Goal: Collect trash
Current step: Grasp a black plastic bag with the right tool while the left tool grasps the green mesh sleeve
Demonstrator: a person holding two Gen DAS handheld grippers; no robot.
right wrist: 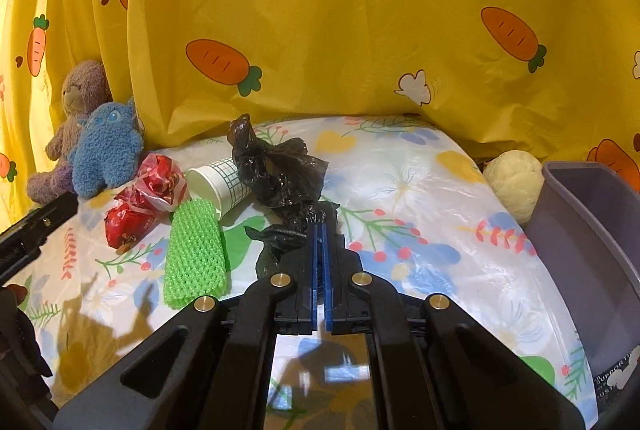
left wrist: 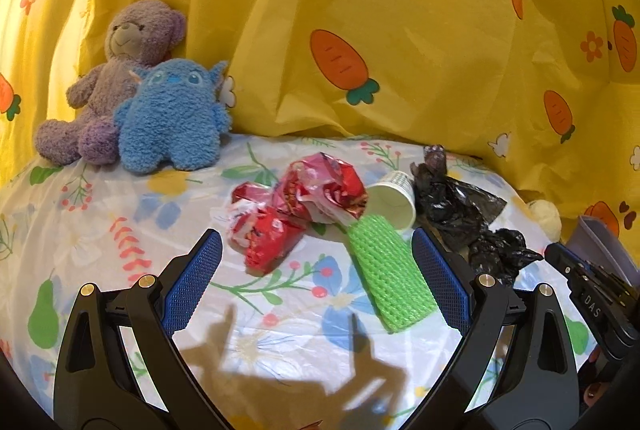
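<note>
Trash lies on a flowered sheet: a red crumpled wrapper, a green foam net sleeve, a white paper cup on its side, and a black plastic bag. My left gripper is open above the sheet, with the green sleeve between its fingers near the right one. My right gripper is shut on the near end of the black bag.
A purple bin stands at the right edge of the bed. A purple teddy bear and a blue plush toy sit at the back left. A cream plush ball lies by the bin. Yellow carrot-print curtains hang behind.
</note>
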